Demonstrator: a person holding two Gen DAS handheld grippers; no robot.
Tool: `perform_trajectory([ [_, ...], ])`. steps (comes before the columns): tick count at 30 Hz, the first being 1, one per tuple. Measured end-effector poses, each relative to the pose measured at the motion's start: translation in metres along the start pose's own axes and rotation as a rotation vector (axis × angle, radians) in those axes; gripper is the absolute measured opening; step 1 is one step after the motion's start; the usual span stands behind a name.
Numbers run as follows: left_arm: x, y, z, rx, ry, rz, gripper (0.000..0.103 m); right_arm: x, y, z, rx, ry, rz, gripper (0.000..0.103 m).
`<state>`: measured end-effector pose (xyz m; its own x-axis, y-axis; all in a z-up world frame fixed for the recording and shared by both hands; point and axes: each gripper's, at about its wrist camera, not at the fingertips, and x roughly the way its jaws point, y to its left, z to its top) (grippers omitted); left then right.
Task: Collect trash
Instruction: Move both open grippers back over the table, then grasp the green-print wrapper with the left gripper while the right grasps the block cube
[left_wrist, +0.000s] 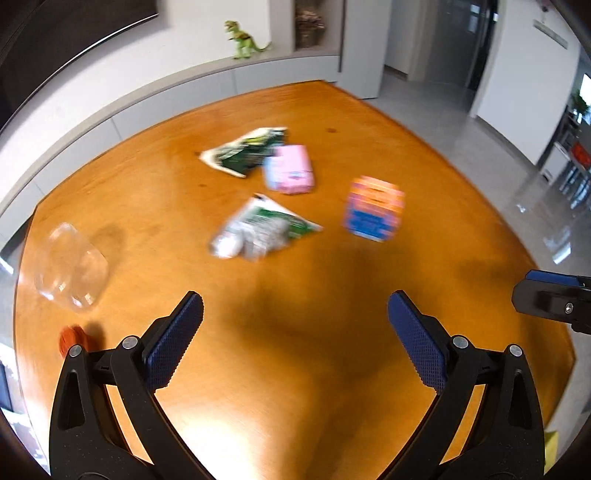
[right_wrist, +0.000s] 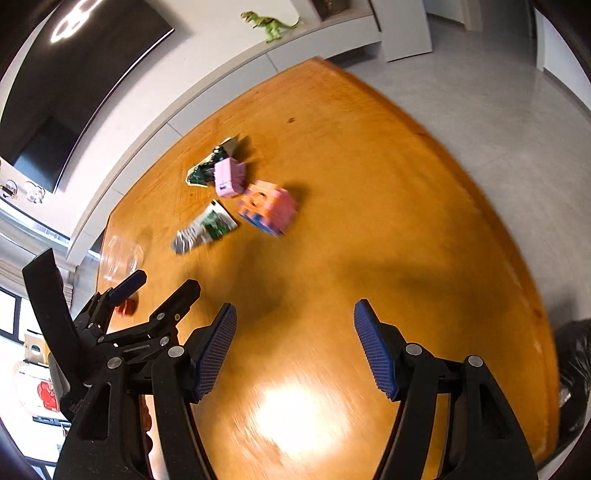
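Observation:
Trash lies on the orange wooden table (left_wrist: 295, 350): a green and white wrapper (left_wrist: 243, 151), a pink packet (left_wrist: 290, 169), a silver and green bag (left_wrist: 258, 230), an orange and blue carton (left_wrist: 373, 208), a clear plastic bottle (left_wrist: 70, 267) and its orange cap (left_wrist: 72, 339). The same items show in the right wrist view: wrapper (right_wrist: 207, 166), pink packet (right_wrist: 229, 177), bag (right_wrist: 205, 229), carton (right_wrist: 267, 210), bottle (right_wrist: 120, 256). My left gripper (left_wrist: 295, 310) is open and empty above the near table. My right gripper (right_wrist: 295, 317) is open and empty too, well short of the trash.
A green toy dinosaur (left_wrist: 243, 38) stands on the grey ledge behind the table. A black bin bag (right_wrist: 574, 373) sits past the table's right edge. Grey floor lies to the right. The left gripper's fingers (right_wrist: 173, 302) show at the left of the right wrist view.

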<state>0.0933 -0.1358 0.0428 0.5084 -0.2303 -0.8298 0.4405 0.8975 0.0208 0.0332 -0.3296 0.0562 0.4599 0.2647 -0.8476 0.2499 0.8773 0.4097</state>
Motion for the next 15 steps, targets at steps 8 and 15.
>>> perform_trajectory([
  [8,0.044,0.032,0.026,0.039,0.031,0.026,0.097,0.061,0.030,0.052,0.004,0.036,-0.023,0.067],
  [15,0.071,0.035,0.043,0.084,0.048,0.019,0.097,0.091,0.044,0.072,0.017,0.051,-0.068,0.067],
])
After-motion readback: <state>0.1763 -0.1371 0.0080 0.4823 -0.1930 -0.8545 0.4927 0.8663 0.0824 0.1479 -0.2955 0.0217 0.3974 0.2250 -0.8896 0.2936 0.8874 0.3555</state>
